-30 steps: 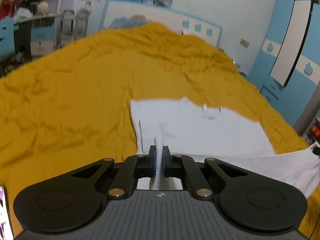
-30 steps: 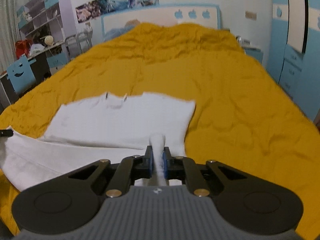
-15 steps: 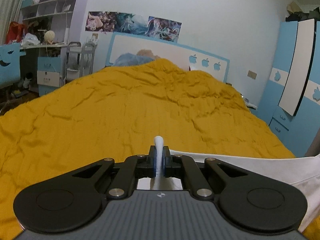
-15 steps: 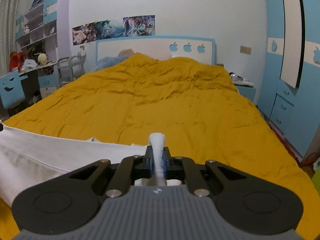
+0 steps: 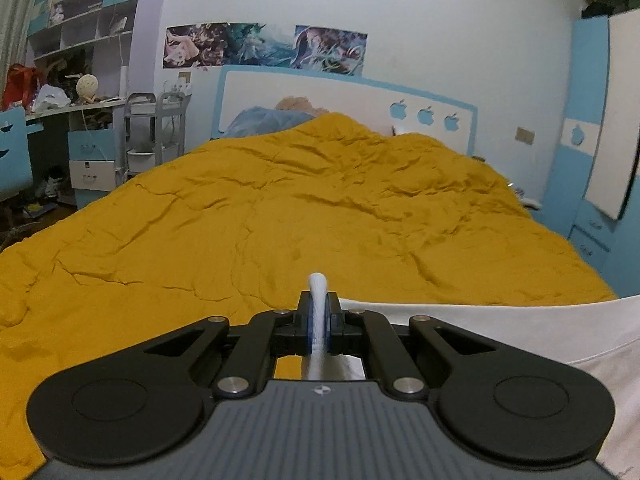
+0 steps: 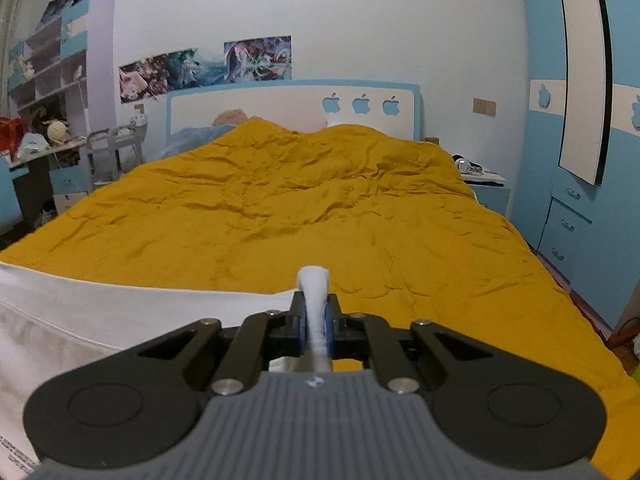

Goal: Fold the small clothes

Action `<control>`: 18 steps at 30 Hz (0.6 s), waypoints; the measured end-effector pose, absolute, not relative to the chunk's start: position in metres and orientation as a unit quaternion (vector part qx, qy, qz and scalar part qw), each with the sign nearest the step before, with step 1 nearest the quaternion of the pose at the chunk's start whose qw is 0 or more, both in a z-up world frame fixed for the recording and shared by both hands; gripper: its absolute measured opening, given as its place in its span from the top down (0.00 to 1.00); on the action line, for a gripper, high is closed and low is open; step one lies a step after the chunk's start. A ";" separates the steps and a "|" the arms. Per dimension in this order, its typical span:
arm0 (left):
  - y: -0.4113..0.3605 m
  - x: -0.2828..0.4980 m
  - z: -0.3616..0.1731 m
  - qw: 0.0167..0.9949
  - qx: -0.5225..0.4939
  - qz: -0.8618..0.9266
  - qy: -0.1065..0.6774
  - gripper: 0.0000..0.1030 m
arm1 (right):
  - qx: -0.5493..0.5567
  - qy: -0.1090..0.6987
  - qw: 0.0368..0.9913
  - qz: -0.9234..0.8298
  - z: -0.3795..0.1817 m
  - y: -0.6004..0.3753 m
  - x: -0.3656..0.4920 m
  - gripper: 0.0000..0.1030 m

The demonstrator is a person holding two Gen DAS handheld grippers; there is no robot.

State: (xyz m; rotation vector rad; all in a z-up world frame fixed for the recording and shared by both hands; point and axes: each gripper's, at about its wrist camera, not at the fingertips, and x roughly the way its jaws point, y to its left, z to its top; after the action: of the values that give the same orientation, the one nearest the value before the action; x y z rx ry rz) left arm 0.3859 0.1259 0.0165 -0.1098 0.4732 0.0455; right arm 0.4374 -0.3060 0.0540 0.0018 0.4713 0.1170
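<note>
A white garment (image 5: 500, 322) hangs stretched between my two grippers above the orange bedspread (image 5: 280, 220). My left gripper (image 5: 318, 306) is shut on a pinched fold of its edge, and the cloth runs off to the right. My right gripper (image 6: 314, 304) is shut on the other corner of the white garment (image 6: 100, 312), which runs off to the left. The lower part of the garment is hidden below both grippers.
The bed's white and blue headboard (image 6: 288, 104) is at the far end. A blue wardrobe (image 6: 580, 160) stands to the right, with a nightstand (image 6: 484, 188) beside it. A desk, shelves and a cart (image 5: 152, 132) stand to the left.
Both grippers have lifted and tilted up with the garment. The folded part that lay flat on the bed one second ago is out of sight, and the headboard and wall now fill the views.
</note>
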 end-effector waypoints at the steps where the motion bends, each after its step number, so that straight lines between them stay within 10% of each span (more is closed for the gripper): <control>1: 0.122 0.392 0.010 0.971 -0.046 0.027 0.235 0.95 | -0.001 0.237 0.970 0.056 0.048 -0.305 0.449 0.97; 18: 0.105 0.471 -0.085 0.950 -0.007 0.059 0.305 0.95 | -0.048 0.331 0.943 -0.002 -0.086 -0.281 0.578 0.98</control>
State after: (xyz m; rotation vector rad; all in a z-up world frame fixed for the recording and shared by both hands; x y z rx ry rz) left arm 0.4707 0.1053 -0.0849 -0.0133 0.6212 0.1209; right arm 0.5782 -0.2815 -0.0864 -0.0972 0.6743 -0.0034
